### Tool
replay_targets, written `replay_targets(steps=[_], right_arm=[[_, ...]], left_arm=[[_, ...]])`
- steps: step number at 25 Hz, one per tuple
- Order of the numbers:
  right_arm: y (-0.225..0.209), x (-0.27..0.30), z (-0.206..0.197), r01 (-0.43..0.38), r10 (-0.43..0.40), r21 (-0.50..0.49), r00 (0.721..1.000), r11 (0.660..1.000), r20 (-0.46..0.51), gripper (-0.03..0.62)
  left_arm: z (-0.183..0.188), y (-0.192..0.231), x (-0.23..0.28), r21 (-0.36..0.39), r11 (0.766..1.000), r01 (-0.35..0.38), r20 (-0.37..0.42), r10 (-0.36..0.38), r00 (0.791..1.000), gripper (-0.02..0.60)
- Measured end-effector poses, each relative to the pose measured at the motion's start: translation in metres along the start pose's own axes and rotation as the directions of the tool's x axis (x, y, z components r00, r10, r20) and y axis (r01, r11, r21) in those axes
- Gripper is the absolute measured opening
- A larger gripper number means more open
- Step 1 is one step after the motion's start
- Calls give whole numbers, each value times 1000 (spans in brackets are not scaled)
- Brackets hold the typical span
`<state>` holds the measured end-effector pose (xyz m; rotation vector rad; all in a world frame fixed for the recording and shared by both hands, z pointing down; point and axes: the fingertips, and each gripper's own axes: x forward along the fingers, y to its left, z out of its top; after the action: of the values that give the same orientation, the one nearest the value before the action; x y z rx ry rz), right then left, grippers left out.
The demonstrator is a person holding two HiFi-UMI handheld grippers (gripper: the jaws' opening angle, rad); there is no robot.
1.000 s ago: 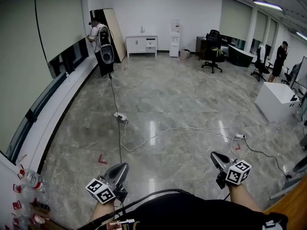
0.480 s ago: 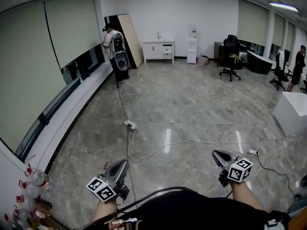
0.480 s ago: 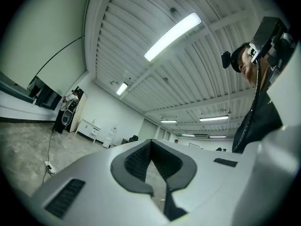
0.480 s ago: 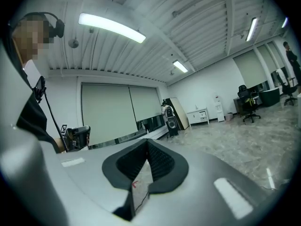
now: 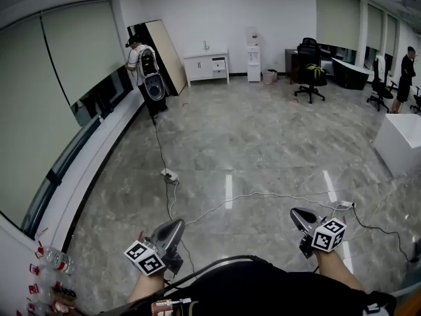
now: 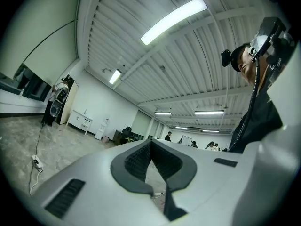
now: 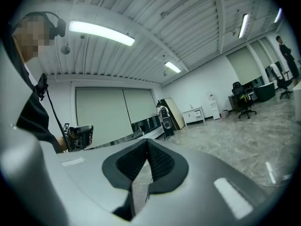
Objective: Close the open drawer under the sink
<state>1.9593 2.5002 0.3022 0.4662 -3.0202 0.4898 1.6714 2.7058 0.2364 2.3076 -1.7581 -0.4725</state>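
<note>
A white sink cabinet (image 5: 206, 66) with small drawers and a tap on top stands against the far wall, many steps away; whether a drawer stands open cannot be made out at this distance. It also shows small in the left gripper view as the sink cabinet (image 6: 81, 122) and in the right gripper view as the sink cabinet (image 7: 193, 114). My left gripper (image 5: 177, 224) is held low by my body, shut and empty. My right gripper (image 5: 293, 212) is level with it at the right, also shut on nothing. Each gripper's jaws point out over the marble floor.
A white cable (image 5: 263, 195) and a power strip (image 5: 170, 174) lie across the floor ahead. A person with a backpack (image 5: 140, 56) stands by a black speaker (image 5: 154, 87) at the left wall. An office chair (image 5: 309, 68), a water dispenser (image 5: 253, 61) and a white box (image 5: 400, 143) stand to the right.
The head view has swung a little left and right, so the far cabinet shifts in the picture. Both grippers stay low by my body, shut throughout.
</note>
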Motion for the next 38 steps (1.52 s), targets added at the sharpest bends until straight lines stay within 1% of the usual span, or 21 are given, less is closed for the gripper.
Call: replay_targets(steps=[3, 6, 10, 12, 15, 18, 20, 23, 25, 27, 31, 34, 38], right_arm=[[-15, 6, -9, 30, -30, 18, 1000, 999, 0, 2], [-31, 17, -14, 70, -70, 11, 997, 998, -13, 2], [-49, 44, -2, 116, -116, -22, 993, 993, -20, 2], [-56, 72, 8, 135, -136, -42, 991, 990, -17, 2], [-60, 122, 21, 156, -156, -26, 988, 987, -6, 2], [-59, 174, 42, 156, -155, -45, 988, 987, 11, 2], [-61, 210, 54, 161, -159, -44, 987, 986, 34, 2], [-64, 257, 61, 167, -165, -48, 986, 985, 35, 2], [-71, 283, 61, 174, -173, -48, 985, 984, 25, 2], [-77, 305, 60, 167, -167, -44, 986, 985, 18, 2], [-83, 347, 61, 133, -135, -69, 991, 989, -14, 2], [-96, 379, 68, 106, -108, -75, 994, 992, -32, 2], [-117, 429, 77, 43, -47, -67, 998, 997, -53, 2]], left_arm=[[-4, 16, 22, -9, 999, 30, -13, -30, 999, 0], [-11, 37, 48, -17, 997, 74, -26, -74, 997, 0], [-9, 78, 82, -36, 992, 123, -30, -124, 992, 0], [-2, 108, 99, -45, 988, 148, -31, -150, 988, 0], [16, 155, 119, -57, 983, 175, -55, -178, 983, 0], [44, 196, 135, -34, 977, 212, -66, -214, 975, 0], [59, 228, 144, -33, 975, 221, -72, -223, 972, 0], [76, 272, 153, -36, 974, 225, -73, -227, 971, 0], [81, 297, 156, -35, 974, 226, -69, -228, 971, 0], [82, 320, 158, -41, 977, 212, -64, -214, 975, 0], [84, 359, 156, -52, 984, 169, -48, -172, 984, 0], [88, 385, 154, -58, 990, 127, -35, -129, 991, 0], [92, 421, 158, -57, 997, 60, -23, -62, 998, 0]])
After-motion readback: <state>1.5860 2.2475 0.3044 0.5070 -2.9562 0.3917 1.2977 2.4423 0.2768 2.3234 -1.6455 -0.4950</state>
